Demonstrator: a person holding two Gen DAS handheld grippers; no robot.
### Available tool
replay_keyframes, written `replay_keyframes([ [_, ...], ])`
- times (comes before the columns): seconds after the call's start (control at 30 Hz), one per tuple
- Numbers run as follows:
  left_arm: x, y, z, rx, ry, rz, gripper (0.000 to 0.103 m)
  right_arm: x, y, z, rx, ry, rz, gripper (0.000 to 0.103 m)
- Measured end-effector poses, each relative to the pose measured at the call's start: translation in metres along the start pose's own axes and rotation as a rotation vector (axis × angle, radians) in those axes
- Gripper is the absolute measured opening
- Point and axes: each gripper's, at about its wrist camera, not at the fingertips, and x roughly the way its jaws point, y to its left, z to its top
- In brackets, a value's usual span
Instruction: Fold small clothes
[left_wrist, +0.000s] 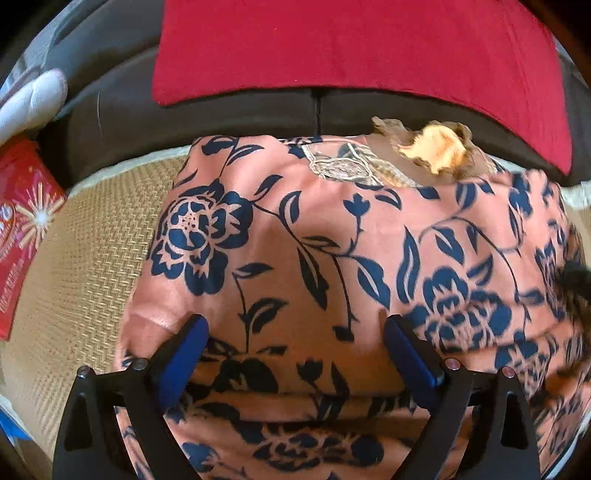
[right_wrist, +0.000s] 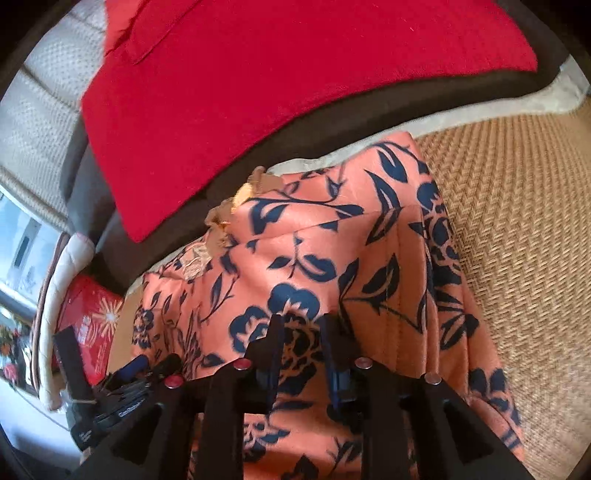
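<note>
Salmon satin garment (left_wrist: 332, 236), navy floral print, on woven mat (left_wrist: 92, 240); left hand-held gripper (left_wrist: 295, 332) wide, right hand-held gripper (right_wrist: 303, 328) narrowly parted.

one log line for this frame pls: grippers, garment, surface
left gripper: open above floral garment | right gripper: slightly open, fabric between jaws, grip unclear | garment: folded on woven mat | red cushion behind

Left claw (left_wrist: 295, 332) spread wide, right claw (right_wrist: 301, 332) seemingly slightly parted
</note>
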Motion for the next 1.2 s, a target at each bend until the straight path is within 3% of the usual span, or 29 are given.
replay_keyframes([
  [0.1, -0.024, 0.006, -0.008, 0.015, -0.055, -0.015, 0.096, -0.02, 0.004, -0.014, -0.054, -0.01, 0.021, 0.025],
  [0.27, -0.064, 0.04, -0.049, -0.008, -0.109, -0.067, 0.096, -0.054, -0.002, -0.062, -0.068, 0.04, 0.062, 0.025],
  [0.43, -0.098, 0.043, -0.112, -0.009, -0.136, -0.166, 0.096, -0.075, -0.001, -0.127, -0.104, 0.153, 0.124, 0.026],
  [0.6, -0.096, 0.028, -0.175, 0.096, -0.002, -0.136, 0.096, -0.065, 0.003, -0.179, -0.123, 0.297, 0.09, 0.026],
  [0.73, -0.091, 0.027, -0.216, 0.199, 0.08, -0.031, 0.096, -0.056, -0.001, -0.226, -0.153, 0.464, 0.034, 0.028],
  [0.83, -0.092, 0.048, -0.236, 0.123, 0.151, -0.09, 0.096, -0.065, -0.01, -0.257, -0.173, 0.53, 0.007, 0.028],
  [0.9, -0.104, 0.067, -0.241, 0.035, 0.131, -0.133, 0.096, -0.081, -0.022, -0.262, -0.147, 0.509, 0.0, 0.028],
  [1.0, -0.125, 0.097, -0.24, -0.065, 0.047, -0.117, 0.096, -0.121, -0.047, -0.245, -0.061, 0.365, 0.027, 0.03],
  [1.03, -0.129, 0.105, -0.237, -0.09, 0.029, -0.107, 0.096, -0.136, -0.057, -0.237, -0.02, 0.304, 0.033, 0.042],
  [1.07, -0.132, 0.113, -0.235, -0.114, 0.013, -0.094, 0.096, -0.147, -0.064, -0.231, 0.009, 0.253, 0.028, 0.076],
  [1.1, -0.133, 0.121, -0.236, -0.135, 0.006, -0.08, 0.096, -0.161, -0.072, -0.226, 0.043, 0.183, 0.013, 0.088],
  [1.17, -0.127, 0.126, -0.236, -0.18, 0.017, -0.062, 0.096, -0.184, -0.086, -0.218, 0.088, 0.068, -0.008, 0.092],
  [1.2, -0.123, 0.131, -0.237, -0.204, 0.031, -0.072, 0.096, -0.188, -0.092, -0.214, 0.104, 0.059, -0.004, 0.092],
])
